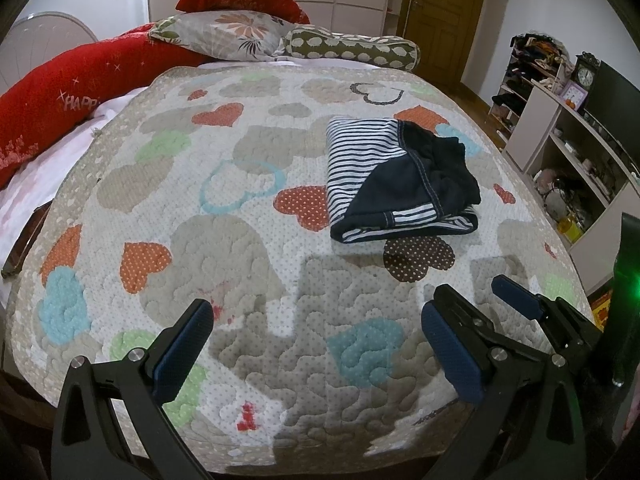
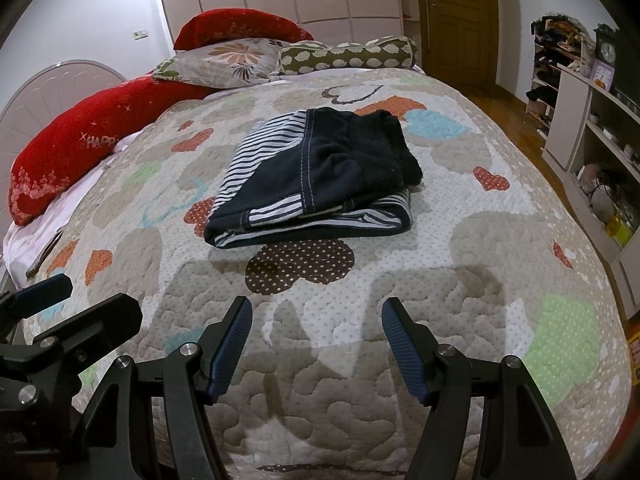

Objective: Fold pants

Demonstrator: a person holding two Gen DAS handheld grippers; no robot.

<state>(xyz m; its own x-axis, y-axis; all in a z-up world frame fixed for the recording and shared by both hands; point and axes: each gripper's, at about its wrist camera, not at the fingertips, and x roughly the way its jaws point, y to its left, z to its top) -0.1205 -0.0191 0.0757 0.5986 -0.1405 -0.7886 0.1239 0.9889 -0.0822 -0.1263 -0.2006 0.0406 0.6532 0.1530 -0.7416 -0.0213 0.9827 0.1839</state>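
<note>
Left wrist view: the left gripper (image 1: 316, 344) is held low over the near end of the bed, pointing forward along the quilt (image 1: 224, 264), its two blue-padded fingers (image 1: 182, 354) spread wide with nothing between them. At the right edge of the same view the right gripper (image 1: 476, 306) stands just beside it, also above the quilt. Right wrist view: the right gripper (image 2: 316, 346) is level with the near bed edge and aimed at the pants (image 2: 316, 176), jaws parted and holding nothing; the left gripper (image 2: 60, 296) shows partly at the lower left. Neither gripper touches the garment. One pair of pants (image 1: 400, 176) is present, dark navy with navy-and-white striped panels, lying folded into a compact stack on the quilt, right of the bed's middle and well ahead of both grippers. Its nearest folded edge lies just beyond a brown dotted heart (image 2: 300, 266) printed on the quilt. Count of other items at the head of the bed: two red cushions (image 1: 52, 120), one floral pillow (image 1: 224, 34), one olive bolster with pale spots (image 1: 352, 50). One wooden door (image 2: 460, 20) stands beyond the bed, and one shelving unit (image 1: 576, 160) with a clock (image 1: 585, 76) lines the right wall.
</note>
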